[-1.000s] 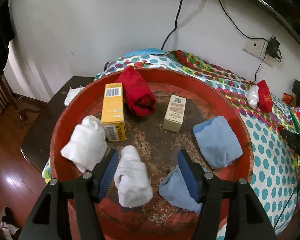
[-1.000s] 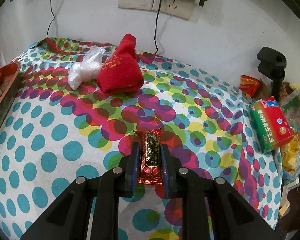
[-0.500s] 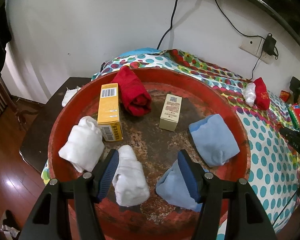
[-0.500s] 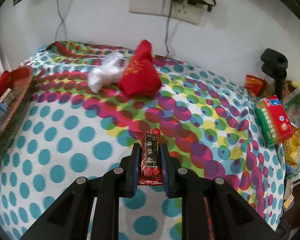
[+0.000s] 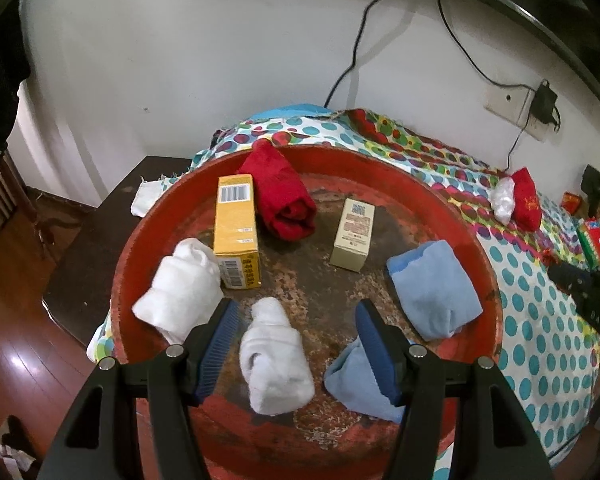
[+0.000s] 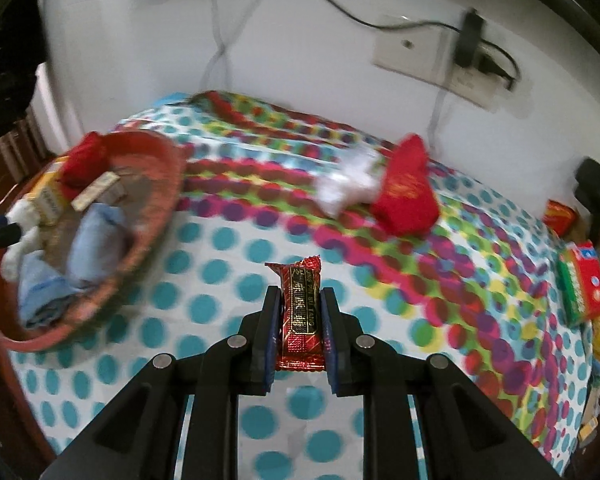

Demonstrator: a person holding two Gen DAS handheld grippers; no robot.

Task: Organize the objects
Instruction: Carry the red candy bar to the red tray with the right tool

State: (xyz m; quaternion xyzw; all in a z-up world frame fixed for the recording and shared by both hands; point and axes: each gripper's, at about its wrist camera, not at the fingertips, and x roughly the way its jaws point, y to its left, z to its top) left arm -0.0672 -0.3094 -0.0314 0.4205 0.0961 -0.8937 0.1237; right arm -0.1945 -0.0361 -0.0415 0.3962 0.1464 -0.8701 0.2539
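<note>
— Where do we see the red snack bar (image 6: 301,312)?
— Clamped upright between our right tongs (image 6: 300,312), above the dotted bed cover (image 6: 228,240).
— And our left tongs (image 5: 296,322)?
— Spread wide, holding nothing, above the red tray (image 5: 440,208) near its front rim, a white rolled towel (image 5: 274,360) between them.

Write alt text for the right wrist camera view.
The right gripper is shut on a red foil candy bar above a polka-dot cloth. At left a red tray holds rolled cloths and boxes.
</note>
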